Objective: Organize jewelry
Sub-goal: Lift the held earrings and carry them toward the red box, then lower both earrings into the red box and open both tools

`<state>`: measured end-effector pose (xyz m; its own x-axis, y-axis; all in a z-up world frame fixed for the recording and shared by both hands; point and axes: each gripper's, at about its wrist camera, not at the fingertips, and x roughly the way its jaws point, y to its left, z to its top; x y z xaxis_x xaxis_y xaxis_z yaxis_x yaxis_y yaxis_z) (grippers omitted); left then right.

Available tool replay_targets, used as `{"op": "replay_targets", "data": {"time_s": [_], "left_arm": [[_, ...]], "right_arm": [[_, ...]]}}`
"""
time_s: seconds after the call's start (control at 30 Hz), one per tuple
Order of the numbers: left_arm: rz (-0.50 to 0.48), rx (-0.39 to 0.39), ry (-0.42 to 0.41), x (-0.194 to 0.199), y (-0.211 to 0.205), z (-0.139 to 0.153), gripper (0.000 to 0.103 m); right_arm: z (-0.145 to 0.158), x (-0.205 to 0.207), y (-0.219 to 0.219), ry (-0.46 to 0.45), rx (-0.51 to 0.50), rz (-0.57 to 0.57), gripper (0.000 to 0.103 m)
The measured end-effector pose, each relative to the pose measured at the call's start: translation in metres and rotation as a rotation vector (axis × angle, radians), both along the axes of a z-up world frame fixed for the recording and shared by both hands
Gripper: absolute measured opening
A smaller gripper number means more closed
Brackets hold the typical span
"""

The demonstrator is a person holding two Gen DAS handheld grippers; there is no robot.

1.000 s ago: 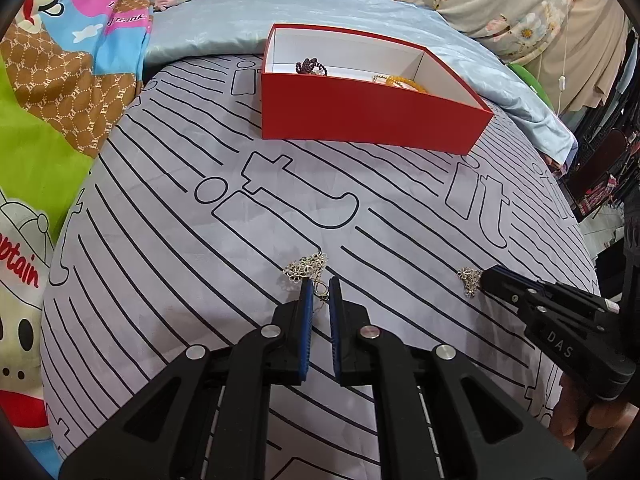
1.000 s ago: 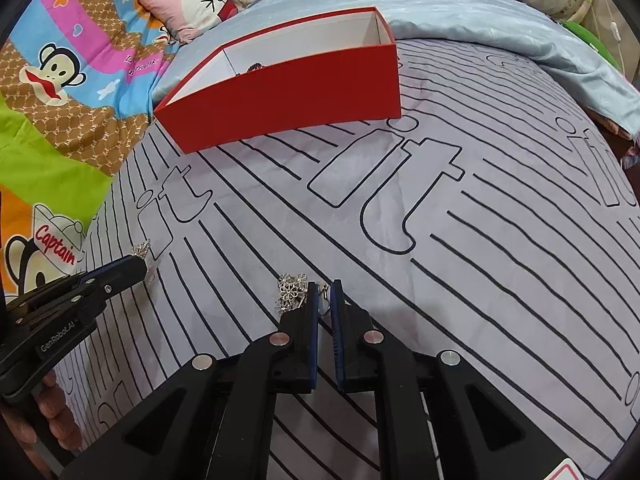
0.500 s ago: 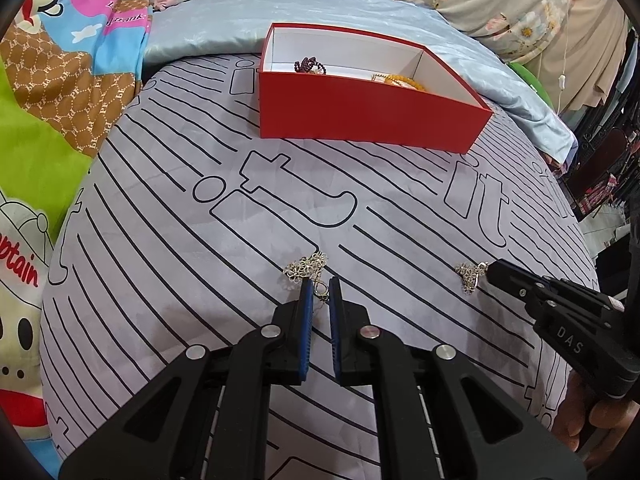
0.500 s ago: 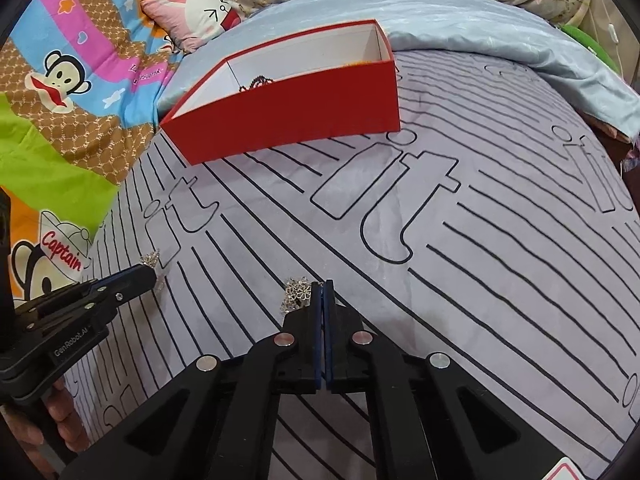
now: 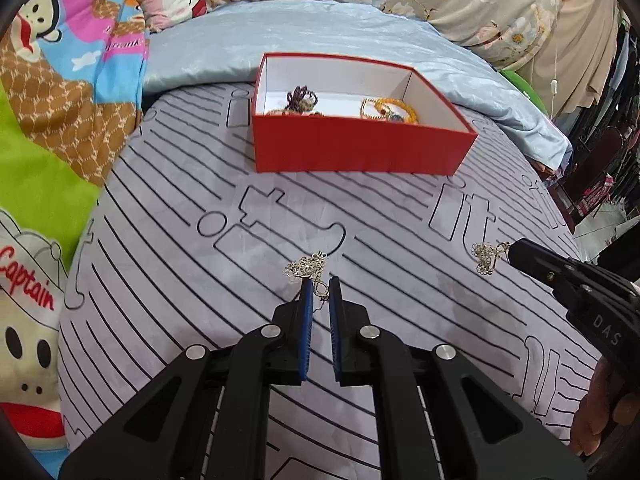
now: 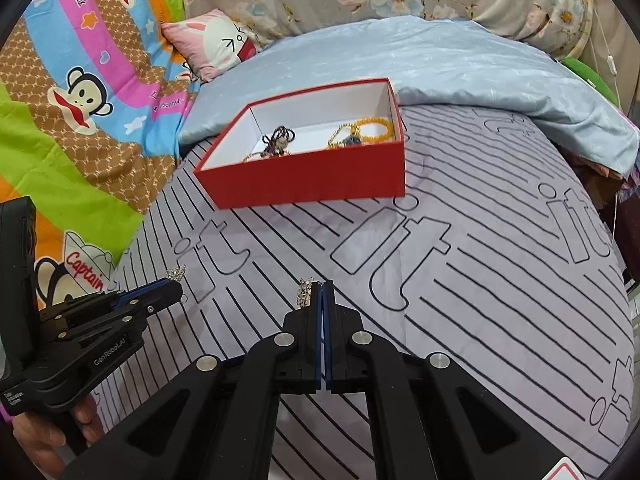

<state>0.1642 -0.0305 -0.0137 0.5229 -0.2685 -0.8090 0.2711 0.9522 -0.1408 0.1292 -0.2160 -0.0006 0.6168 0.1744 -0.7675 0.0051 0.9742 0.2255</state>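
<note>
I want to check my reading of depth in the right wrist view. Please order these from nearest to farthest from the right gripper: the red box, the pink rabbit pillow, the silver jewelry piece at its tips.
1. Silver jewelry piece: at the right gripper tips, slightly left.
2. Red box: farther ahead, on the striped sheet.
3. Pink rabbit pillow: beyond the box, upper left.

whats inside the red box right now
The red box holds a dark beaded piece toward one end and an orange bead bracelet with gold chain toward the other. The near wall hides the floor closest to the cameras.
</note>
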Motion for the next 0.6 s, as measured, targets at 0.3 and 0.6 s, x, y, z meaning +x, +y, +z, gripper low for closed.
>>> {"op": "replay_targets", "data": {"time_s": [0.3, 0.6], "left_arm": [[-0.016, -0.014, -0.074, 0.021, -0.012, 0.033, 0.007], [-0.018, -0.012, -0.148, 0.058, -0.026, 0.060, 0.007]], "right_arm": [[0.026, 0.016, -0.001, -0.063, -0.013, 0.011, 0.001], [0.055, 0.053, -0.003, -0.136, -0.024, 0.017, 0.001]]}}
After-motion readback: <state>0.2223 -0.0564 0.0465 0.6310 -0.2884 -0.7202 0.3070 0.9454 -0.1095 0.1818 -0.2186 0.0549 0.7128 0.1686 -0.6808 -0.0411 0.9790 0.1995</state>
